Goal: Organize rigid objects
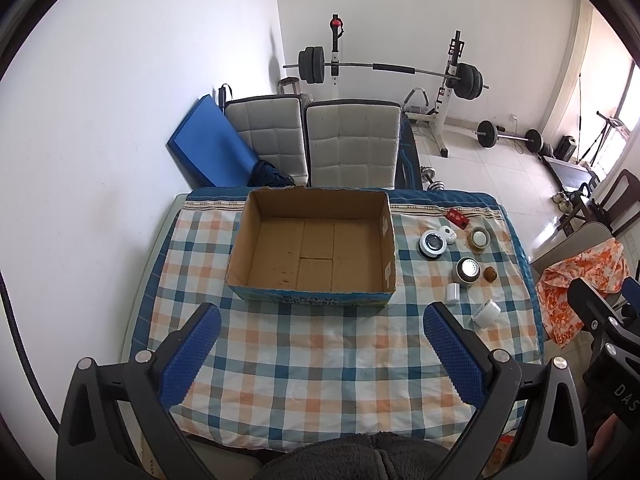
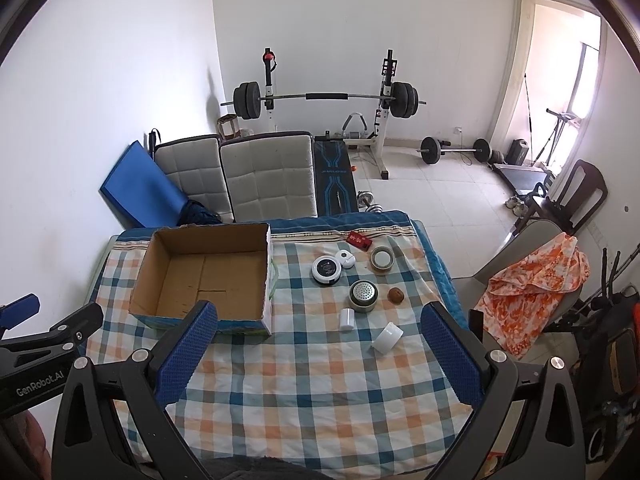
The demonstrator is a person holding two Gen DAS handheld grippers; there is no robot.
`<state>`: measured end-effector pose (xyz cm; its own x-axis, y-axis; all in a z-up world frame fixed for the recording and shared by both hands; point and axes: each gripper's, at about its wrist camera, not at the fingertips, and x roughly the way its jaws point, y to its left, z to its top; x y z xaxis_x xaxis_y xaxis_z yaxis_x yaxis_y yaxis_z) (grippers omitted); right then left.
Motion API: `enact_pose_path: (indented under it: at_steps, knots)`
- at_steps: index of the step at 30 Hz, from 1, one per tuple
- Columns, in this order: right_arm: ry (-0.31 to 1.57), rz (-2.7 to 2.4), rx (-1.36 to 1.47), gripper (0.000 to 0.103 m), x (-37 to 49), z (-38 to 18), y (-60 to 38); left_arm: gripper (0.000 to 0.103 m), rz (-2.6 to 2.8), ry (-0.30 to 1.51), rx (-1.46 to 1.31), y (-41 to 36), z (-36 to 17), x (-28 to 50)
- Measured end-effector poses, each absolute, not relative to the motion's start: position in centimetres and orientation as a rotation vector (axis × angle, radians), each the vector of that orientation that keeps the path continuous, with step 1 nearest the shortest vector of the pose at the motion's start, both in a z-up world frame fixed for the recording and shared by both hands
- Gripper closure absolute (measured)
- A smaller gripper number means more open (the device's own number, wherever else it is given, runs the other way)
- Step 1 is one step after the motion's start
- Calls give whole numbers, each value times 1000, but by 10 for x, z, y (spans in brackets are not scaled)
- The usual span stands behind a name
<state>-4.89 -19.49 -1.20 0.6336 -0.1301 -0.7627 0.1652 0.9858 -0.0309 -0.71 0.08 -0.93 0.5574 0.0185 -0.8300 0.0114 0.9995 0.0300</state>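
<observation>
- The left gripper [image 1: 322,344] hangs low in the left wrist view with its blue pads spread wide and nothing between them; it hovers above the checked tablecloth [image 1: 304,360].
- The right gripper [image 2: 318,344] is likewise spread apart and empty at the bottom of the right wrist view.
- The cardboard box [image 2: 204,276] sits open and empty left of centre in the right wrist view, its near wall just above the right gripper's left pad.
- The loose items lie in a cluster right of the box, all apart from it: a red packet [image 2: 359,239] highest up, a round black-and-white tin [image 2: 327,270], a small white puck [image 2: 345,258], a tape roll [image 2: 381,259], a metal-topped canister [image 2: 363,296], a brown ball [image 2: 396,295], a small white cylinder [image 2: 347,319] and a white roll lying on its side [image 2: 387,339].
- Judgement: nothing is packed yet, so the step in hand is the first pick, and the white roll, nearest the right gripper, looks the easiest start.
- To do it well, come down over the roll with the pads either side of its curved wall, square to its axis, since it lies tilted and would likely roll away from a skewed pinch.
- Close gently; it looks light and possibly hollow.
- Lift clear of the white cylinder just above it, then carry left over the box wall before releasing low inside.
- The left gripper seems best kept clear, or used to steady the box.
</observation>
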Motion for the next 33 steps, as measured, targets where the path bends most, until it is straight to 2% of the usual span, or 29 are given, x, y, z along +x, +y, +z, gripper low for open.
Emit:
enact_pose_path:
  at_steps: [33]
  knots:
    - [860, -197, 39, 0, -57, -14, -197, 0, 2, 963, 42, -8, 1, -10]
